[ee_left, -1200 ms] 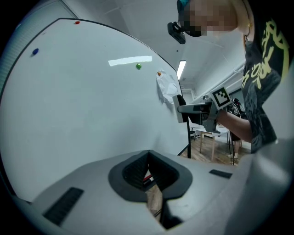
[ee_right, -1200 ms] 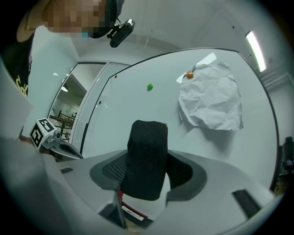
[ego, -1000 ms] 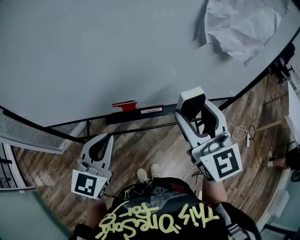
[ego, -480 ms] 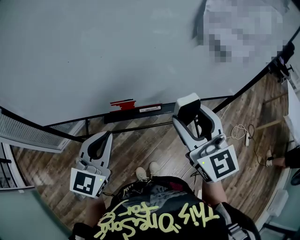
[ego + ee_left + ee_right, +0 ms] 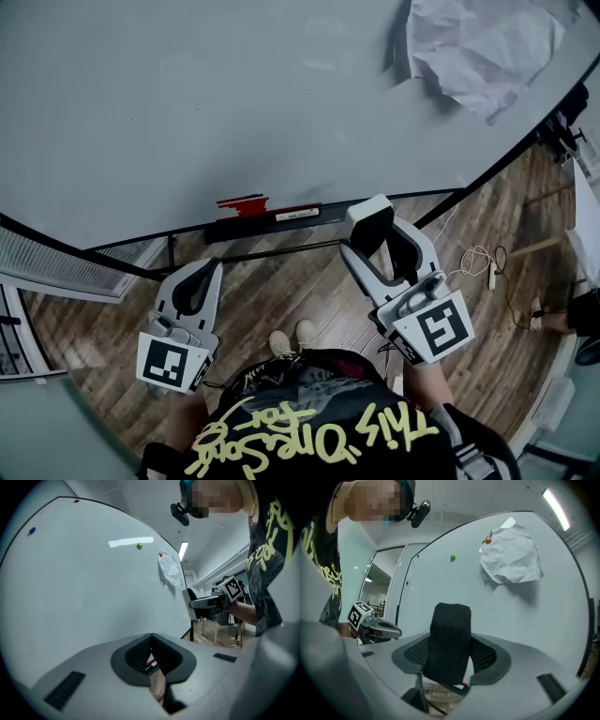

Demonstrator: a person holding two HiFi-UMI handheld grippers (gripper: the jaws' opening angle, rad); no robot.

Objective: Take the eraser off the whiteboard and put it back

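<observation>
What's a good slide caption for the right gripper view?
Right gripper holds the black eraser between its fingers, facing the whiteboard with crumpled paper.

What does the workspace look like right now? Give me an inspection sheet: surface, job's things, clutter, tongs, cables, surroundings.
Surface: whiteboard, blank where visible; dark tray at its lower edge.
Job's things: black eraser, held in the right tongs; contact with the board cannot be told.
Clutter: crumpled paper under an orange magnet; green magnet; red markers on the tray.
Tongs: left tongs shut, empty; right tongs shut on the eraser.
Cables: white cord loose on the floor.
Surroundings: wooden floor.
</observation>
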